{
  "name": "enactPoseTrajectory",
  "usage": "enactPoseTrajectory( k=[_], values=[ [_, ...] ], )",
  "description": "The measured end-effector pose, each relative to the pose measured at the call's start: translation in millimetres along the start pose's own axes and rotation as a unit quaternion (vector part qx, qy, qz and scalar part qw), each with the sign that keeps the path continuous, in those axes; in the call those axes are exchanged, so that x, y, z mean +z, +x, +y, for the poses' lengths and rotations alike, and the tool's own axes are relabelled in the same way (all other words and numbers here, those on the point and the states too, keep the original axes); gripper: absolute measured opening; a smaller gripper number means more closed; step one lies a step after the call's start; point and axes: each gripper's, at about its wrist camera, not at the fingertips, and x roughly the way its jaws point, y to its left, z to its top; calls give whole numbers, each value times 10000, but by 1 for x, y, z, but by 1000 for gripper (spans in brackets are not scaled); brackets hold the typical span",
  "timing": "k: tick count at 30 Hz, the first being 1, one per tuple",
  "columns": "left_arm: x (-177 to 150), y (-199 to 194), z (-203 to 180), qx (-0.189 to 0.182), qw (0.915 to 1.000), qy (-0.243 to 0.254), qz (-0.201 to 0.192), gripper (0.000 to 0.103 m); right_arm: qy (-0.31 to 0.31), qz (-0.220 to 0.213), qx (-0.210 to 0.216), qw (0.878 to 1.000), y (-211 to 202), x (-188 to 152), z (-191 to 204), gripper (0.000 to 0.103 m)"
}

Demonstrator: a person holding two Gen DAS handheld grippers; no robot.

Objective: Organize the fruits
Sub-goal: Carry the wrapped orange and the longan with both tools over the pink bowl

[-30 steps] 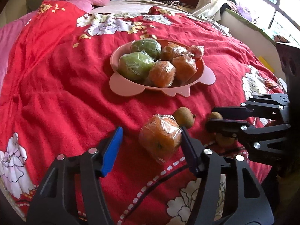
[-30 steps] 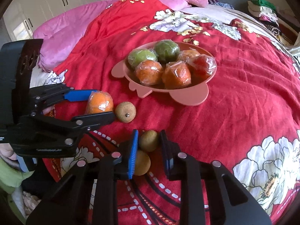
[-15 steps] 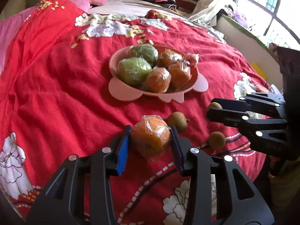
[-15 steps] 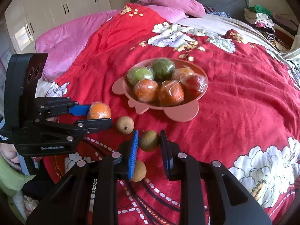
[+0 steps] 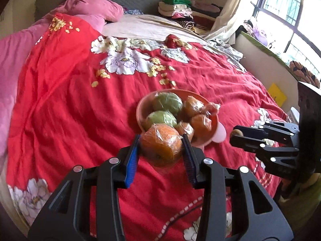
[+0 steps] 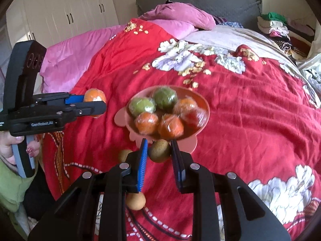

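My left gripper (image 5: 160, 143) is shut on a plastic-wrapped orange (image 5: 160, 146), held in the air in front of the pink bowl (image 5: 140, 108); it also shows in the right wrist view (image 6: 94, 98). My right gripper (image 6: 159, 150) is shut on a brown kiwi (image 6: 159, 150), lifted near the bowl's front rim (image 6: 206, 108). The bowl holds several wrapped green and orange fruits (image 6: 156, 114). Two more brown fruits lie on the bed: one (image 6: 124, 155) left of my right fingers, one (image 6: 136, 200) below them.
The bowl sits on a red floral bedspread (image 5: 70, 100). Pink pillows (image 6: 176, 14) and folded clothes (image 5: 176, 8) lie at the far end. A window (image 5: 291, 10) is on the right, white wardrobes (image 6: 66, 16) on the left.
Both grippers have risen off the bedspread with their fruits and moved toward the bowl. The left one closed on the orange during the last second.
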Motion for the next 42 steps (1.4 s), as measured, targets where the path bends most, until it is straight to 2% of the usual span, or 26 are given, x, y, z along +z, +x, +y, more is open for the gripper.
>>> enactPoseTrajectory(
  k=[9,18,35,37,38,42],
  values=[
    [15,23,-4,-45,9998,56,161,32,-3,-222,-22,9998,-4,22,-13,22],
    [33,48,-8,-24,9995,169,272,32,-78,-266,-52,9996,-2,34,-21,22],
    [56,82,-5,-285,9987,-11,421,32,-130,-122,60,9998,17,29,-20,22],
    [56,82,-5,-281,9987,-21,417,35,-163,-76,88,9998,20,28,-17,22],
    [56,82,-4,-287,9987,-46,412,40,-182,-55,96,9998,22,28,-16,22],
    [56,82,-2,-266,9988,-75,401,45,-252,11,137,9996,28,26,-9,22]
  ],
)
